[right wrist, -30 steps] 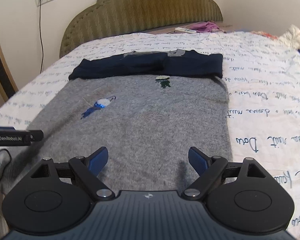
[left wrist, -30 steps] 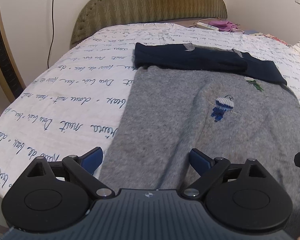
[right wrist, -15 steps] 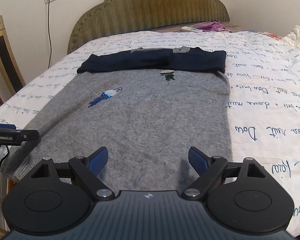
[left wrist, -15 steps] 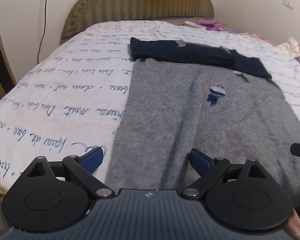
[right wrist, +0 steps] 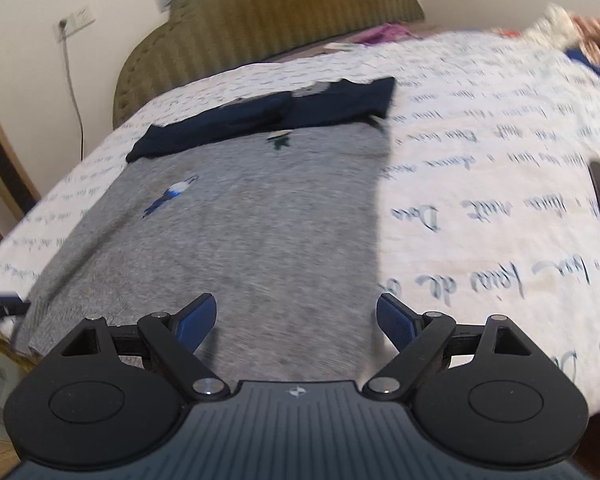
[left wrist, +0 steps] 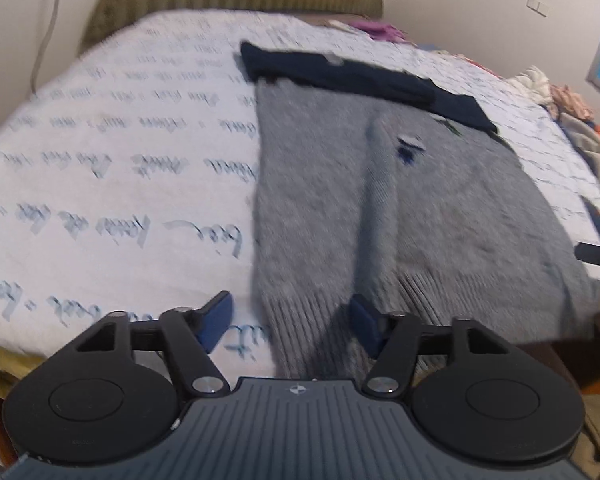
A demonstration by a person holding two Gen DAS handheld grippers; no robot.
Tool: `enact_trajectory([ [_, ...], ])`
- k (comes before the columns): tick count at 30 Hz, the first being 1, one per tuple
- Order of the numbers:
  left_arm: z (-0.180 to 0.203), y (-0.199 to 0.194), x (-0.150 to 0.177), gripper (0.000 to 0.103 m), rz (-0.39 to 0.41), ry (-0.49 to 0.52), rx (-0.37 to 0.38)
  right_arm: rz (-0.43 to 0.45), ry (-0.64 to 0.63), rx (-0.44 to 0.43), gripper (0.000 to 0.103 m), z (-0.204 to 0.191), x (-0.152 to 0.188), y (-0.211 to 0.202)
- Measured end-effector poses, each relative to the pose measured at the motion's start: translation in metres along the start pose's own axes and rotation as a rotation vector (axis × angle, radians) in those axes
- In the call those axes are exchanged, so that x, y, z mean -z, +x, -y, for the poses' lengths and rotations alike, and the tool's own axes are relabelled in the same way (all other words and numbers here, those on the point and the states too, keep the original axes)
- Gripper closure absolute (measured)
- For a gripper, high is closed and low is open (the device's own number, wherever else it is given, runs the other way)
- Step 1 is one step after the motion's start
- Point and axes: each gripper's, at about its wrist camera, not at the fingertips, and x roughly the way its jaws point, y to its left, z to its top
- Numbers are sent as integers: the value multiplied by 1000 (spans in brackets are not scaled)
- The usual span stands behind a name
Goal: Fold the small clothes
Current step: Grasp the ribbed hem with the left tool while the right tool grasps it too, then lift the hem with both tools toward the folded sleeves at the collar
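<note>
Now both grippers are being drawn back toward the hem: the left gripper [left wrist: 292, 318] and right gripper [right wrist: 296, 322], wide open and empty, are being lined up at the 2 near corners of the gray sweater [right wrist: 240, 216], lying flat ahead on the bed [left wrist: 112, 168].

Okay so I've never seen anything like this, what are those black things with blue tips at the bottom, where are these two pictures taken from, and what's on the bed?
Each picture comes from a camera on a hand-held gripper, looking forward along its jaws. One shows the left gripper, the other the right gripper. Both are open and hold nothing. On the bed lies a grey sweater, its sleeves folded in, with a dark navy part at its far end. Each gripper is aimed at a near corner of the sweater's hem.
</note>
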Motion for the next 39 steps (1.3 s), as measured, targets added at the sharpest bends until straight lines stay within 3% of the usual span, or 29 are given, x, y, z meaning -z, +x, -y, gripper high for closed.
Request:
enact_trajectory([
  [7, -1, 4, 3, 36, -4, 17, 29, -24, 81, -6, 15, 32, 12, -10],
  [13, 9, 7, 4, 33, -5, 54, 23, -70, 81, -130, 22, 22, 21, -6],
  [15, 15, 8, 6, 41, 2, 70, 26, -88, 58, -178, 24, 8, 22, -2],
  [17, 21, 8, 6, 53, 4, 76, 34, -106, 20, -211, 33, -7, 23, 3],
  [19, 23, 9, 6, 75, 6, 68, 42, -120, -33, -220, 56, -23, 23, 9],
  [20, 24, 9, 5, 85, 4, 61, 47, -121, -64, -210, 62, -31, 23, 12],
  [21, 24, 9, 5, 93, 3, 51, 49, -117, -98, -184, 76, -37, 23, 14],
  [22, 23, 8, 4, 93, 2, 42, 52, -108, -126, -158, 87, -41, 23, 16],
  [30, 39, -14, -13, 96, 78, 41, 84, -10, -105, -130, 93, -32, 14, -1],
  [36, 59, -19, -46, 96, 158, 47, 110, 114, -139, -46, 93, -28, -18, -15],
  [39, 70, -16, -60, 96, 174, 57, 107, 141, -135, -46, 93, -24, -34, -15],
])
